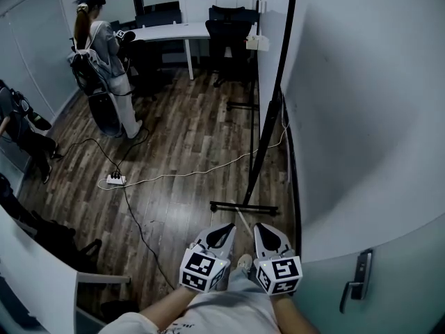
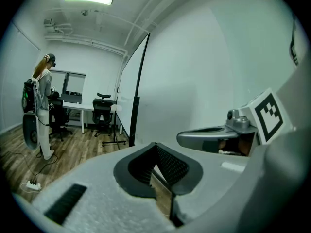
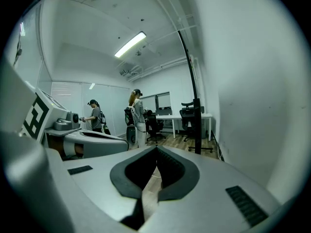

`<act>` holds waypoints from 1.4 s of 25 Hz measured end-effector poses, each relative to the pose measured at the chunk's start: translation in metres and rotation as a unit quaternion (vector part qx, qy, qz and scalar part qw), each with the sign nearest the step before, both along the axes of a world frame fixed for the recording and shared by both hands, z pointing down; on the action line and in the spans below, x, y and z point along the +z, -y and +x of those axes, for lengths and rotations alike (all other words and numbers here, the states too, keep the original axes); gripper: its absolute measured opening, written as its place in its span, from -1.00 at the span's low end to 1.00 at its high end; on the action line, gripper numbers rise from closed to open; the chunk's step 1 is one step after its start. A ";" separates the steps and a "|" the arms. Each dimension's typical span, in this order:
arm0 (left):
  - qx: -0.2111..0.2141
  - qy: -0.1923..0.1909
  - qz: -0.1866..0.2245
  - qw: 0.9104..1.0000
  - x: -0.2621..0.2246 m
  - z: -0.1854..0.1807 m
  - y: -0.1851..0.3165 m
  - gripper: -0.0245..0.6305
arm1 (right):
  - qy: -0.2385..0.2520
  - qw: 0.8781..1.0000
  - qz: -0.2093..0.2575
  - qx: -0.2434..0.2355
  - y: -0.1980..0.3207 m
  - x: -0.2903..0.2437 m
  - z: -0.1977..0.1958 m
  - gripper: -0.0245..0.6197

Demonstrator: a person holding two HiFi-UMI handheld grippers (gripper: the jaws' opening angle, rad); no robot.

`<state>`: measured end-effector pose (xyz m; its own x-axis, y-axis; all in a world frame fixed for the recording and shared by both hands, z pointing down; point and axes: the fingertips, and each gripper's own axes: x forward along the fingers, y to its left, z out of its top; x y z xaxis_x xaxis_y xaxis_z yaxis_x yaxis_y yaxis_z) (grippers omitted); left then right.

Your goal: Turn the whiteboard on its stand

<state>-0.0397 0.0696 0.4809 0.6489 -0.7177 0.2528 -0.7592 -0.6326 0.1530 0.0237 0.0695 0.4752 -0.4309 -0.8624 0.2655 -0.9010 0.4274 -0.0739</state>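
The whiteboard (image 1: 361, 103) is a large white panel that fills the right of the head view, seen nearly edge-on. Its black stand post (image 1: 268, 127) rises from a black foot (image 1: 243, 207) on the wood floor. My left gripper (image 1: 222, 227) and right gripper (image 1: 264, 228) are side by side low in the view, just short of the foot, both shut with nothing between the jaws. In the left gripper view the whiteboard (image 2: 194, 81) is ahead to the right, beyond my shut left gripper (image 2: 155, 144). The right gripper view shows the post (image 3: 192, 91) past my shut right gripper (image 3: 156, 149).
A person with a backpack (image 1: 104, 61) stands at the far left; another person (image 1: 17, 127) is at the left edge. A power strip (image 1: 115, 180) and cables lie on the floor. A desk (image 1: 174, 30) and chairs are at the back. A door handle (image 1: 358, 280) is at lower right.
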 end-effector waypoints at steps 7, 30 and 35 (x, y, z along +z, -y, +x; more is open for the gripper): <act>-0.012 -0.011 0.009 1.000 -0.009 0.024 0.067 -0.89 | -0.013 1.000 0.006 -0.013 0.068 -0.007 0.025 -0.90; -0.017 0.002 0.008 1.000 -0.012 0.065 0.168 -0.89 | 0.002 1.000 0.014 -0.007 0.170 -0.016 0.070 -0.90; -0.002 0.005 0.010 1.000 -0.018 0.056 0.187 -0.89 | 0.004 1.000 0.023 0.004 0.190 -0.023 0.062 -0.90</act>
<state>0.0163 -0.1178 0.4625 0.6443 -0.7248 0.2440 -0.7626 -0.6331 0.1330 0.0858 -0.1204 0.4522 -0.4249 -0.8773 0.2232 -0.9043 0.4224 -0.0612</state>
